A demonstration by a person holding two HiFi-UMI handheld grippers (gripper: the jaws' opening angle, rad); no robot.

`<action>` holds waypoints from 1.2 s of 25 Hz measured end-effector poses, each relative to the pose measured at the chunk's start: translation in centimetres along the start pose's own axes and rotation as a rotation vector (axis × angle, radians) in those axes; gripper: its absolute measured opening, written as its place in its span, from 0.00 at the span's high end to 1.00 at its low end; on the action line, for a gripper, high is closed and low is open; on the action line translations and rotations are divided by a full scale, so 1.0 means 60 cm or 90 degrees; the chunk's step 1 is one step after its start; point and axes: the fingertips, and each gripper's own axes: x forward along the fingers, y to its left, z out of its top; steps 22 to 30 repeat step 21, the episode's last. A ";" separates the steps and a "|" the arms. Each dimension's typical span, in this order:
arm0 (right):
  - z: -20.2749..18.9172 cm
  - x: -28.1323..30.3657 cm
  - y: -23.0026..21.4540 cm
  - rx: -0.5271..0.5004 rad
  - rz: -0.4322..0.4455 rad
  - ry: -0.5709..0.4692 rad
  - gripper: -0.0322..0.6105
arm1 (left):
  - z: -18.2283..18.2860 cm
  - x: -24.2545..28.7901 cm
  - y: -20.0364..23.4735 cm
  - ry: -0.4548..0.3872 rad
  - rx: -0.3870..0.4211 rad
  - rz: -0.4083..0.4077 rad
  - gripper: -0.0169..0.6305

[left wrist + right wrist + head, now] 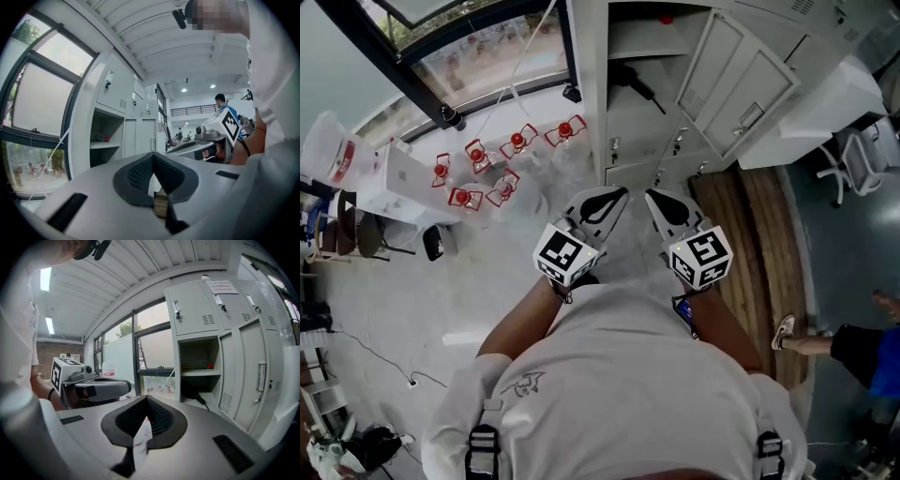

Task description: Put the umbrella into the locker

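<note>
The white lockers [675, 103] stand ahead of me, and one compartment is open [199, 376]. A black umbrella [632, 81] lies in that compartment under a shelf, its handle sticking out toward me [200, 400]. I hold both grippers side by side in front of my chest, short of the lockers. My left gripper [614, 194] is shut with nothing between its pads [153, 153]. My right gripper [654, 197] is also shut and empty [146, 397]. Each gripper shows in the other's view, the left gripper [101, 389] and the right gripper [192, 146].
A small red item [210, 365] sits on the shelf above the umbrella. Locker doors [741, 84] stand swung open to the right. Several red-and-white objects [487, 169] lie on the floor by the window at left. Another person's leg [811, 342] stands on the right near a wooden strip [750, 244].
</note>
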 end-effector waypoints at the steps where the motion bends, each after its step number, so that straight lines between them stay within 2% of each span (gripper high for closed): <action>1: -0.008 -0.013 0.004 0.002 0.003 0.004 0.89 | -0.004 -0.003 -0.015 0.004 0.000 0.004 0.96; 5: -0.023 -0.056 0.010 0.015 0.013 0.005 0.89 | -0.017 -0.011 -0.062 0.016 -0.005 0.017 0.96; 14: -0.021 -0.118 0.021 -0.002 0.016 0.003 0.89 | 0.001 -0.020 -0.124 0.013 0.010 0.028 0.96; 30: -0.018 -0.143 0.035 -0.020 0.023 0.005 0.89 | 0.020 -0.028 -0.146 -0.001 0.011 0.036 0.96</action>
